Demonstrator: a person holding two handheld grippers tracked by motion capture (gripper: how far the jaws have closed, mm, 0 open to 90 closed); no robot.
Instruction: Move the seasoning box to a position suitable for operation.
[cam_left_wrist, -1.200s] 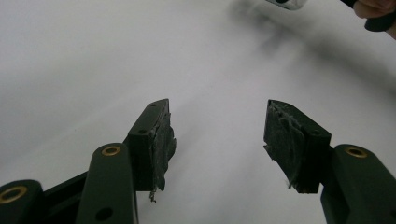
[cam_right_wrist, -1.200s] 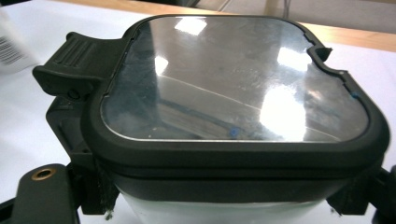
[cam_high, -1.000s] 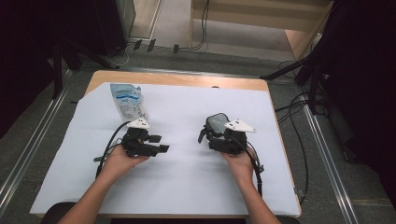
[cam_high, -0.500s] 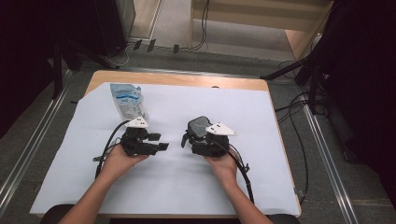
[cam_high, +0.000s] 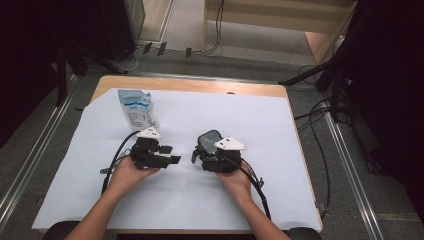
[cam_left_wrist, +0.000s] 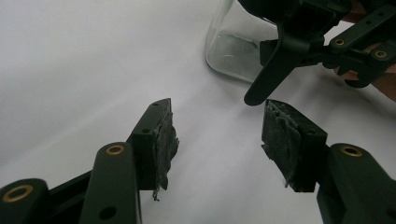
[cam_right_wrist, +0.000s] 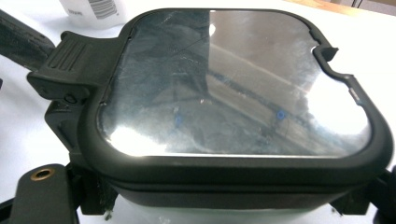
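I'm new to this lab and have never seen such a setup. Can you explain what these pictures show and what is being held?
A person sits at a table covered in white and holds a hand-operated two-jaw gripper in each hand. The high view looks down from above. Each of the other two pictures comes from a camera riding on a gripper, looking along its black jaws. The left gripper is open, with nothing between its jaws. The right gripper clamps a clear container with a dark-rimmed lid and a latch at one side. A blue and white pouch stands at the far left of the table.

Both forearms reach in from below; the left gripper (cam_high: 170, 154) stands apart-jawed, the right gripper (cam_high: 199, 152) is clamped.
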